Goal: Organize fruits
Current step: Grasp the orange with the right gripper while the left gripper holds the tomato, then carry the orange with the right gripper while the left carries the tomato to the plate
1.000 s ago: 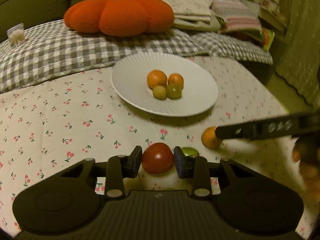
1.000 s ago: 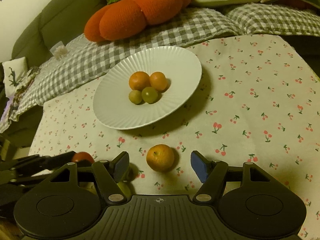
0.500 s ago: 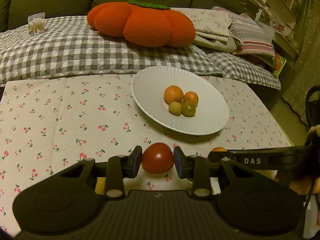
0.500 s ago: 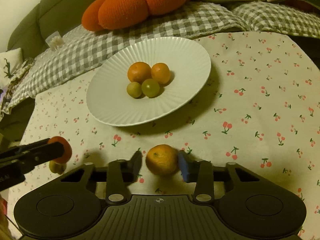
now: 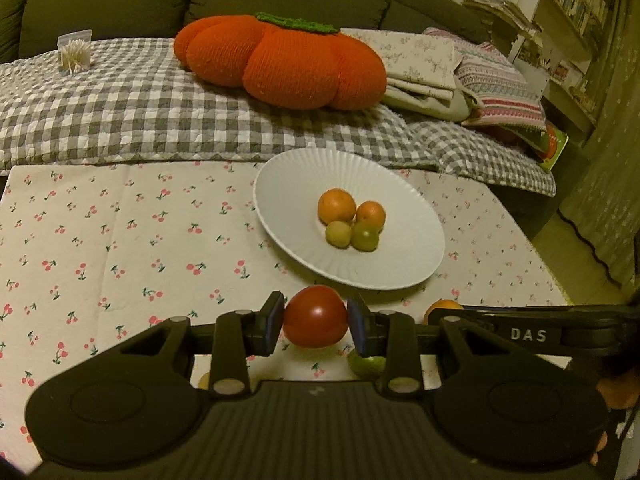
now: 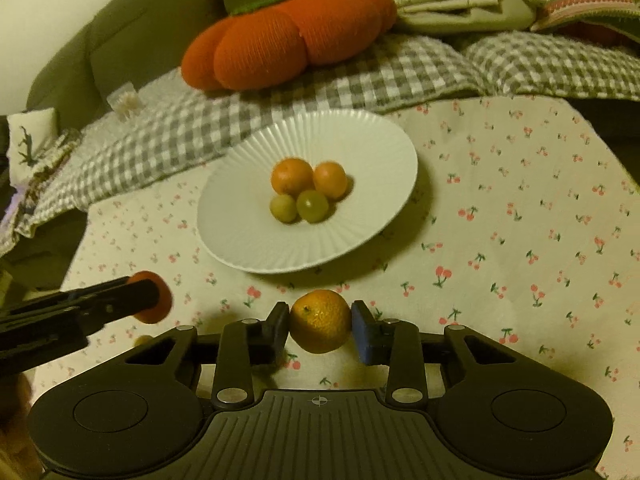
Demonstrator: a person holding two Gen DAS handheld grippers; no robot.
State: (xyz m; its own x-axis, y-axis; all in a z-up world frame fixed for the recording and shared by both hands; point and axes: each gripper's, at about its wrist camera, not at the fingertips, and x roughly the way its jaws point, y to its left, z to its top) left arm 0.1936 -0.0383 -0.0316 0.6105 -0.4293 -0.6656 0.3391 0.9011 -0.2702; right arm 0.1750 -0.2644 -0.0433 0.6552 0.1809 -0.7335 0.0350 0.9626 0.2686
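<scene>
A round red tomato is being pinched by the left hand-held gripper and a dimpled orange mandarin by the right hand-held gripper, both hovering just short of the ribbed white plate, seemingly to join four small fruits clustered there.

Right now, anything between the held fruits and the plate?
Nothing visible. Bare cherry-print cloth lies between the tomato, the orange and the white plate; four fruits sit mid-plate, its near side free.
</scene>
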